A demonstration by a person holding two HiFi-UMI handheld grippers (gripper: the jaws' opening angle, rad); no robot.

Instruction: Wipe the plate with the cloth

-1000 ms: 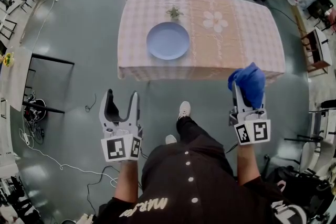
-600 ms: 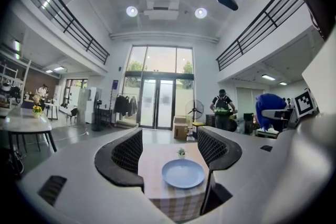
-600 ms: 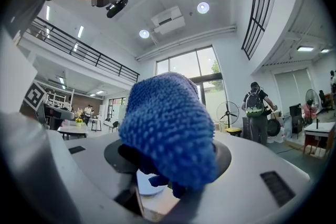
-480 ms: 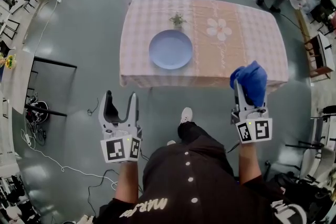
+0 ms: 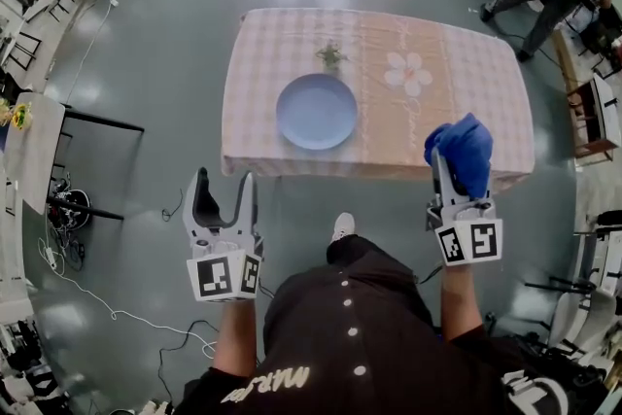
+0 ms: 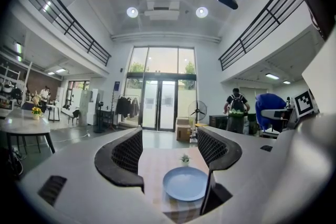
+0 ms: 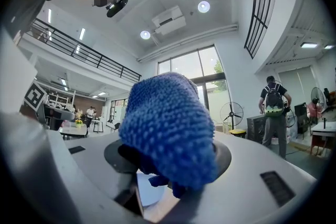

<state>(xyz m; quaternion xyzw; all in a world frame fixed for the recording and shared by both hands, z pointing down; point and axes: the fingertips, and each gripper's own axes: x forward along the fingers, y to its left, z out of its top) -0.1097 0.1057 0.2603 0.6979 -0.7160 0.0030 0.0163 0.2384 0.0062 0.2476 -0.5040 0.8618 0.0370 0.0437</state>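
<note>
The left hand-held gripper (image 5: 225, 182) is released: its two black-padded jaws stand wide apart with nothing between them, and its own view shows only the distant table through the gap. It hangs over the grey floor, short of the table edge.

Ahead of it and a little to its right, well apart, lies the round pale-blue plate (image 5: 316, 111). The plate sits flat on the table (image 5: 457, 83), which is draped in a pink checked cloth, and near the edge that faces the person. It looks smooth, shallow and bare, with no visible food or marks, though any fine soiling is too small to tell. Just beyond the plate stands a small green potted plant (image 5: 330, 54).

I judge the plate to be stiff, slick-surfaced and possibly breakable. It may skate on the tablecloth under a wiping stroke, so the free left hand-held gripper would do best to steady it by the near rim.

The right hand-held gripper (image 5: 455, 178) is clenched on the bright blue nubbly microfibre cloth (image 5: 465, 151). The cloth bulges in a thick wad above and past the jaw tips, and a fold dangles below them in the right gripper view. From this hand-held gripper the plate is ahead and off to the left, well apart.

The cloth looks light, soft and floppy. The present bunched hold seems sound, since the protruding wad, not the hard jaw tips, would meet the plate.
</note>
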